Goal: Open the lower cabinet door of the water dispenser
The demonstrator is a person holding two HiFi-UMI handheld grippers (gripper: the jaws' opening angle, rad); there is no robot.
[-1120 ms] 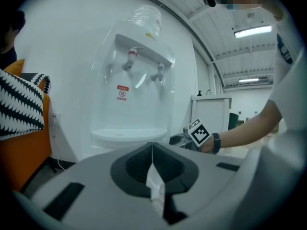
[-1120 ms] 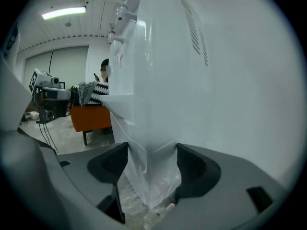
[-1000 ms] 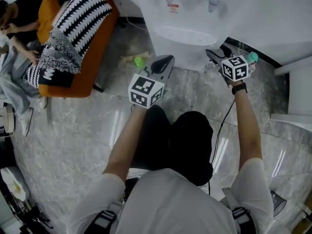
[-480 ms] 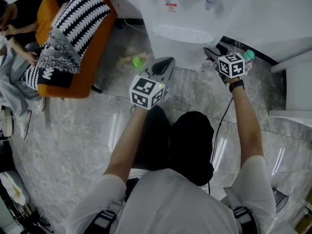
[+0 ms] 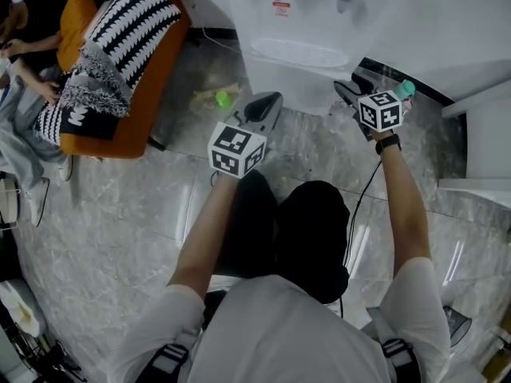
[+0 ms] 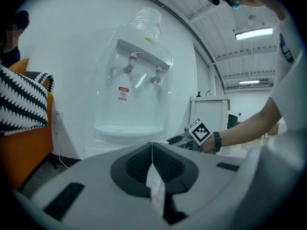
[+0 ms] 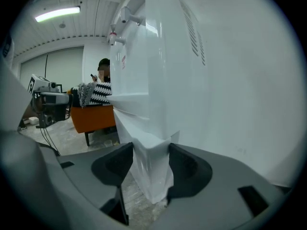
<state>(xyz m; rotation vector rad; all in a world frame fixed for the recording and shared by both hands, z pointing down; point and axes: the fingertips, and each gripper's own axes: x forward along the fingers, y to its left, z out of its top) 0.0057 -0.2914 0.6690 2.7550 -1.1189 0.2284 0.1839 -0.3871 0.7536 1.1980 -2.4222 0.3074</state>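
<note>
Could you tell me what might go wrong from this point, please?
1. The right gripper is closing its jaws around only the thin corner edge of the lower cabinet door; they might slip off when pulled.
2. The left gripper is shut and clear of the water dispenser, so nothing braces it; a hard pull could rock the bottle on top.

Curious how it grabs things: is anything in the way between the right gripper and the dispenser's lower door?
Nothing visible. The door has its edge between the jaws of the right gripper, which are closing on it; nothing else is in the gap. The left gripper hangs shut, apart from the door.
</note>
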